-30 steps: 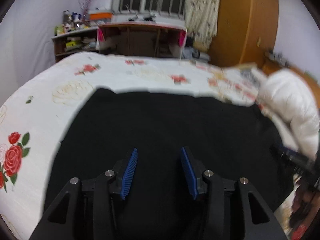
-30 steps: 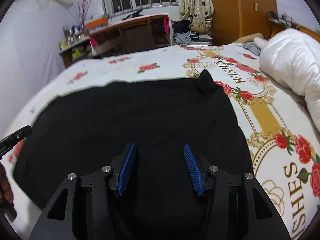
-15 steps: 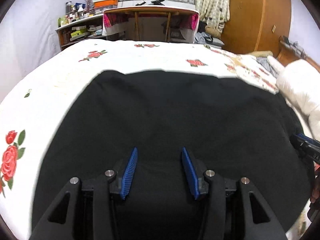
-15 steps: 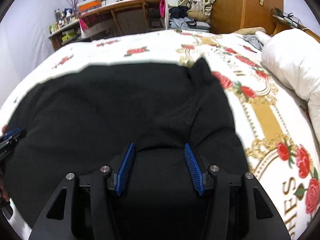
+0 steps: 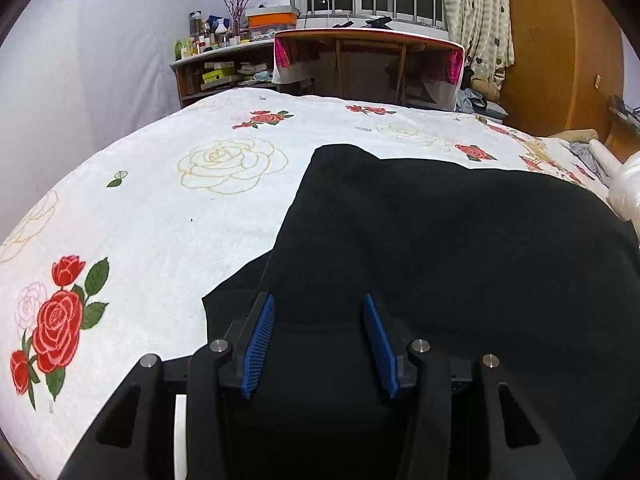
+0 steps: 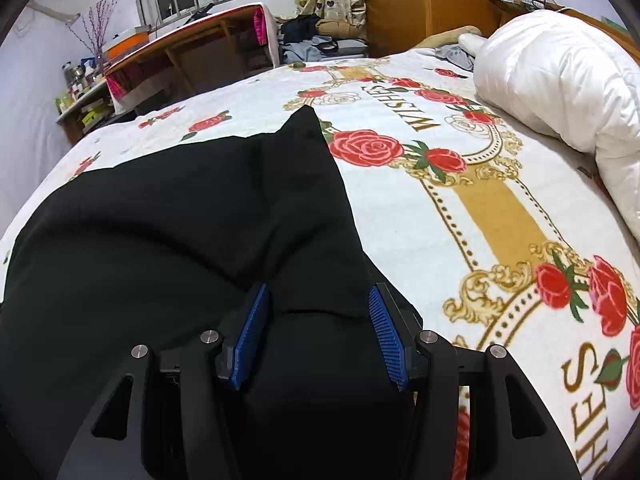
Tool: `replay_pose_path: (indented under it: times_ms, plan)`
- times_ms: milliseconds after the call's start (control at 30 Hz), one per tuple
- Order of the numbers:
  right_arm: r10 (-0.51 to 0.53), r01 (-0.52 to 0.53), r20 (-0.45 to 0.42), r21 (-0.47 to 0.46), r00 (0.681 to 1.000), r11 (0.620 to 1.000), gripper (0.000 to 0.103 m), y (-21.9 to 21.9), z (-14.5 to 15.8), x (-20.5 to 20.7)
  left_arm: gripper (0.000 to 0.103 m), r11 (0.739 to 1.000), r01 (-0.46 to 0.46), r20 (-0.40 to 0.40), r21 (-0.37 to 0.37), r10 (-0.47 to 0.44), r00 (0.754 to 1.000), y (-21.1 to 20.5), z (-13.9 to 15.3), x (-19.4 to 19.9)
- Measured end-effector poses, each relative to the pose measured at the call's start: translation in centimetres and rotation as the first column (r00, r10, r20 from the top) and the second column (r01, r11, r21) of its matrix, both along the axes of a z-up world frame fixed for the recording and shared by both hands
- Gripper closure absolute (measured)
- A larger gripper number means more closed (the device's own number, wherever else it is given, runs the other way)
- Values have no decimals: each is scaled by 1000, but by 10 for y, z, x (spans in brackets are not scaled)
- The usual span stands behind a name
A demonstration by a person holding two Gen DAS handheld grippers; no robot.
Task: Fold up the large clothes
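**Asker:** What has changed on the left side?

**Describer:** The large black fabric garment [image 5: 460,248] lay as a wide flat sheet a second ago. Now a doubled layer rises toward twelve o'clock, and a lower layer pokes out at nine o'clock of the left gripper [image 5: 320,340]. Its blue ribbed pads [image 5: 260,340] stand apart with cloth bunched between them; whether they pinch it cannot be told.

**Asker:** And the right side?

**Describer:** The right gripper [image 6: 320,340] shows the same picture: pads apart, black cloth filling the gap, grip unclear. The garment's edge has swung in, ending in a peak at twelve o'clock, on the white rose-printed bedspread [image 6: 440,216]. A white puffy duvet [image 6: 560,88] sits at two o'clock.

**Asker:** Meaning?

**Describer:** Probably one fold is being carried across, not yet laid flat.
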State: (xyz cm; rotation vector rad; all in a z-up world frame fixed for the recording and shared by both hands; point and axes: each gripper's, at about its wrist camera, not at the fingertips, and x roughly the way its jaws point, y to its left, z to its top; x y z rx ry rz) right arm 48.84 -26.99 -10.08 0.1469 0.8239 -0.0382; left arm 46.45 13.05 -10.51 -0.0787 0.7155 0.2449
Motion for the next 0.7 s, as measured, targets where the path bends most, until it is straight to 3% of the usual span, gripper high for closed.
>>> replay_pose_path:
  times_ms: [100, 167, 333, 467, 533, 700]
  plan:
    - [2, -2, -22, -11, 1000, 1000, 51, -1, 14, 1, 54, 1000, 5, -36, -19, -6, 999, 3, 13, 0]
    - [19, -18, 26, -12, 999, 1000, 59, 1, 36, -1, 54, 999, 37, -14, -13, -37, 999, 4, 30, 4]
    - [80, -83, 87, 34, 993, 996, 59, 13, 67, 17, 54, 995, 105, 14, -2, -104, 994, -5, 54, 42]
    - [95, -95, -11, 3, 995, 995, 59, 16, 47, 60, 54, 993, 111, -81, 42, -107, 991, -6, 33, 89]
    - [72, -72, -55, 9, 996, 997, 59, 7, 30, 74, 53, 995, 95, -121, 18, -92, 988, 1, 19, 100]
    - [0, 10, -96, 106, 995, 994, 60, -19, -5, 83, 51, 998, 56, -104, -22, -58, 993, 7, 0, 105]
